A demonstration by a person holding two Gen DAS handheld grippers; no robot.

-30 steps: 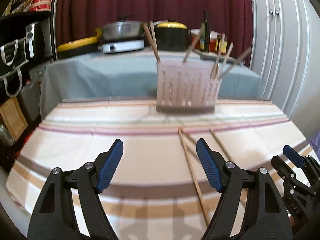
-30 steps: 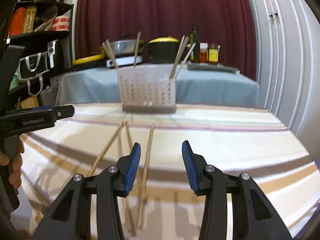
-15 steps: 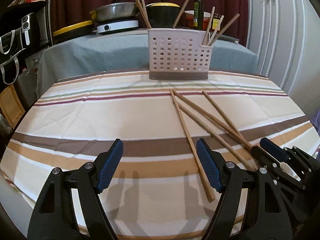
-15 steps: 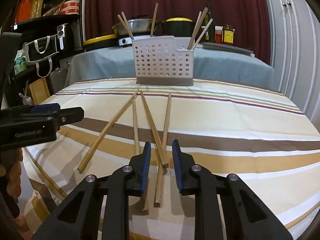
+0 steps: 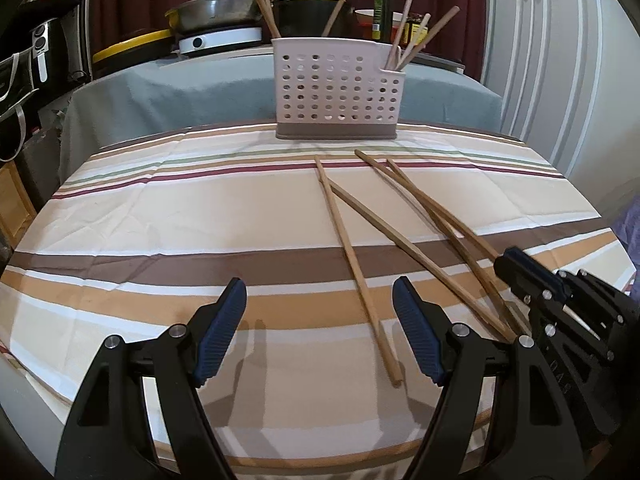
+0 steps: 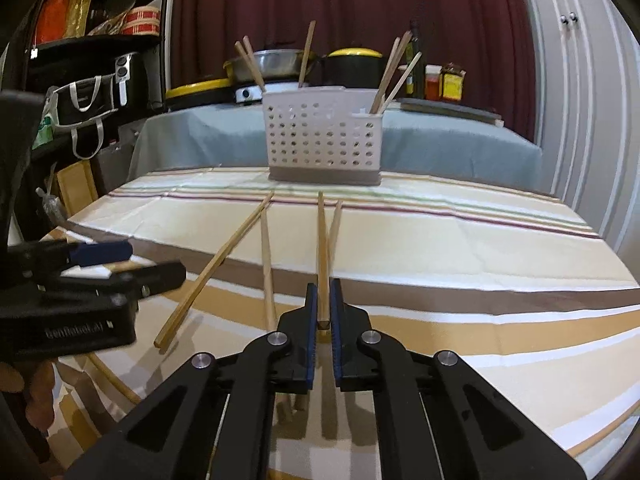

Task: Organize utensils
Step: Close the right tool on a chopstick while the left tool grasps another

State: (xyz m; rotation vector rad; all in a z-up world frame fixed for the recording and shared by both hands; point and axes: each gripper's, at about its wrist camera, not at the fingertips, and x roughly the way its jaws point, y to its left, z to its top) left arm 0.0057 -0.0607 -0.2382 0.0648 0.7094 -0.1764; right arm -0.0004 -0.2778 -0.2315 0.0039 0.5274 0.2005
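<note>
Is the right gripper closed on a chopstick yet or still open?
Shut. In the right wrist view, the right gripper has its blue pads pressed against both sides of one chopstick, whose near end sits between them.

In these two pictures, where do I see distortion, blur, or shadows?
Left wrist view: fisheye bends the cabinet lines; the left gripper casts soft shadows on the tablecloth. Right wrist view: the left gripper at the edge looks blurred.

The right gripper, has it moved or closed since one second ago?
Yes. The right gripper came down and forward toward the table, and its jaws narrowed onto a chopstick. The caddy looks nearer.
</note>
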